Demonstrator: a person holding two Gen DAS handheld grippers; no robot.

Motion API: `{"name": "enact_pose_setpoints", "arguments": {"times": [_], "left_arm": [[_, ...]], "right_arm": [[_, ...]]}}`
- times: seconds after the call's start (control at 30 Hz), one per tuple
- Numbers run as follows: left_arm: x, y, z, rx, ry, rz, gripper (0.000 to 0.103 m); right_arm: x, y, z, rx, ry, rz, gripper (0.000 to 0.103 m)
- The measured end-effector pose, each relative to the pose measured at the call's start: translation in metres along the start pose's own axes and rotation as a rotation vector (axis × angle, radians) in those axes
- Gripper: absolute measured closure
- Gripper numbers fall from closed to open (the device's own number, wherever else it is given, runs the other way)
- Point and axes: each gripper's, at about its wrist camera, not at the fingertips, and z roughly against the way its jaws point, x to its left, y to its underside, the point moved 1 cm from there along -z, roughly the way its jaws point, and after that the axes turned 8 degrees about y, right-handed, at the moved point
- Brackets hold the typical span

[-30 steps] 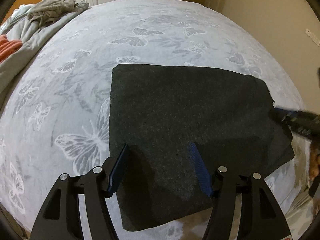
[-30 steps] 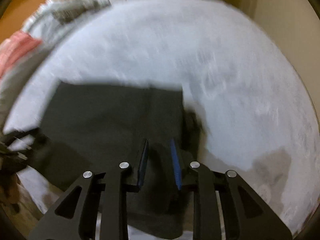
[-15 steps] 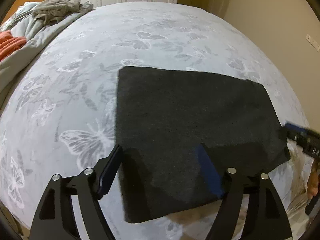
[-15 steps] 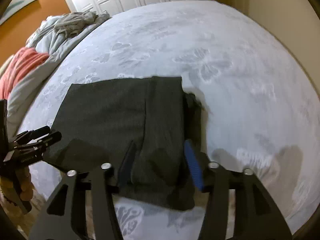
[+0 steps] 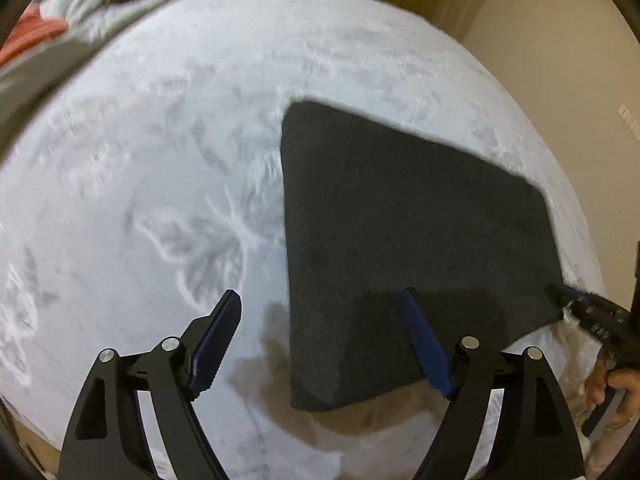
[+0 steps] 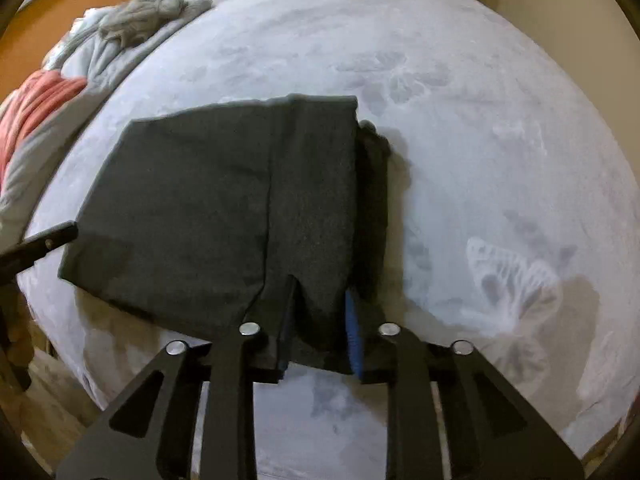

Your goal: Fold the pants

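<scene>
The dark grey pants lie folded into a flat rectangle on the bed, also in the right wrist view. My left gripper is wide open above the pants' near left edge, holding nothing. My right gripper hangs over the pants' near right corner with its jaws narrowly apart, and a fold of the cloth lies between its blue pads. Whether they pinch it I cannot tell. The right gripper's tip shows at the pants' right corner in the left wrist view.
The bed has a pale grey butterfly-print cover. Crumpled grey bedding and an orange-red cloth lie at the far left. A beige wall stands to the right. White doors are beyond the bed.
My left gripper has pulled back and shifted left off the pants, its jaws spreading wider. My right gripper opened, then narrowed again over the pants' near right corner.
</scene>
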Motion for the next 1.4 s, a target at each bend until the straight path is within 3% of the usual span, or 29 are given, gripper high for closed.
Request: {"name": "enact_pose_setpoints", "arguments": {"times": [0.03, 0.07, 0.13, 0.2, 0.3, 0.33, 0.43, 0.5, 0.53, 0.57, 0.6, 0.63, 0.67, 0.7, 0.83, 0.9, 0.97, 1.03, 1.1, 1.2, 1.27, 1.4], "left_arm": [[0.004, 0.002, -0.005, 0.029, 0.034, 0.034, 0.024], [0.007, 0.002, -0.008, 0.040, 0.060, 0.062, 0.024], [0.014, 0.003, -0.013, 0.052, 0.112, 0.127, 0.024], [0.018, 0.002, -0.016, 0.057, 0.151, 0.175, 0.023], [0.020, 0.002, -0.019, 0.038, 0.176, 0.233, 0.020], [0.019, 0.001, -0.019, 0.040, 0.189, 0.242, 0.020], [0.014, -0.001, -0.026, 0.065, 0.237, 0.263, 0.020], [0.011, -0.005, -0.030, 0.061, 0.230, 0.253, 0.020], [0.008, -0.007, -0.033, 0.062, 0.221, 0.233, 0.021], [0.001, -0.010, -0.035, 0.057, 0.199, 0.199, 0.026], [-0.004, -0.012, -0.035, 0.054, 0.163, 0.168, 0.054], [-0.010, -0.013, -0.035, 0.056, 0.118, 0.125, 0.067], [-0.018, -0.014, -0.027, 0.034, 0.089, 0.086, 0.078], [-0.024, -0.014, -0.019, 0.025, 0.082, 0.056, 0.084], [-0.039, -0.004, 0.008, 0.026, 0.085, 0.006, 0.085], [-0.033, 0.009, 0.005, 0.065, 0.077, 0.032, 0.082], [-0.028, 0.023, -0.006, 0.082, 0.006, 0.021, 0.065], [-0.022, 0.027, -0.010, 0.059, -0.049, 0.036, 0.031], [-0.011, 0.025, -0.012, 0.033, -0.075, 0.097, 0.012], [-0.002, 0.022, -0.016, 0.024, -0.052, 0.164, 0.011], [-0.006, 0.019, -0.018, 0.021, -0.076, 0.144, 0.011], [-0.024, 0.012, -0.029, 0.009, -0.106, 0.100, 0.013]], "right_arm": [[0.001, -0.006, 0.011, -0.023, -0.013, -0.002, 0.065], [-0.002, -0.009, 0.019, -0.063, -0.015, -0.015, 0.049], [-0.012, -0.013, 0.029, -0.127, 0.013, -0.081, 0.035], [-0.026, -0.014, 0.016, -0.065, -0.011, -0.156, 0.035], [-0.032, -0.004, -0.017, 0.118, -0.159, -0.294, 0.035], [-0.029, -0.001, -0.027, 0.162, -0.206, -0.320, 0.031], [-0.016, -0.006, -0.025, 0.137, -0.201, -0.263, 0.017], [-0.010, -0.010, -0.027, 0.119, -0.187, -0.263, 0.017], [-0.008, -0.009, -0.027, 0.113, -0.180, -0.256, 0.020], [-0.004, -0.014, -0.030, 0.096, -0.160, -0.238, 0.039], [-0.001, -0.015, -0.029, 0.078, -0.136, -0.232, 0.047], [0.000, -0.019, -0.030, 0.069, -0.153, -0.226, 0.070], [-0.002, -0.020, -0.025, 0.055, -0.187, -0.245, 0.076], [-0.004, -0.017, -0.019, 0.043, -0.199, -0.243, 0.076], [-0.004, -0.011, 0.018, -0.017, -0.265, -0.186, 0.077], [-0.004, 0.000, 0.022, -0.003, -0.254, -0.146, 0.074], [-0.006, 0.015, 0.003, 0.062, -0.195, -0.152, 0.061], [-0.008, 0.019, -0.014, 0.096, -0.176, -0.208, 0.049], [-0.005, 0.010, -0.019, 0.122, -0.197, -0.201, 0.038], [0.002, 0.005, -0.025, 0.118, -0.192, -0.212, 0.028], [0.009, 0.004, -0.026, 0.105, -0.187, -0.202, 0.016], [0.023, 0.010, -0.026, 0.088, -0.156, -0.153, 0.011]]}}
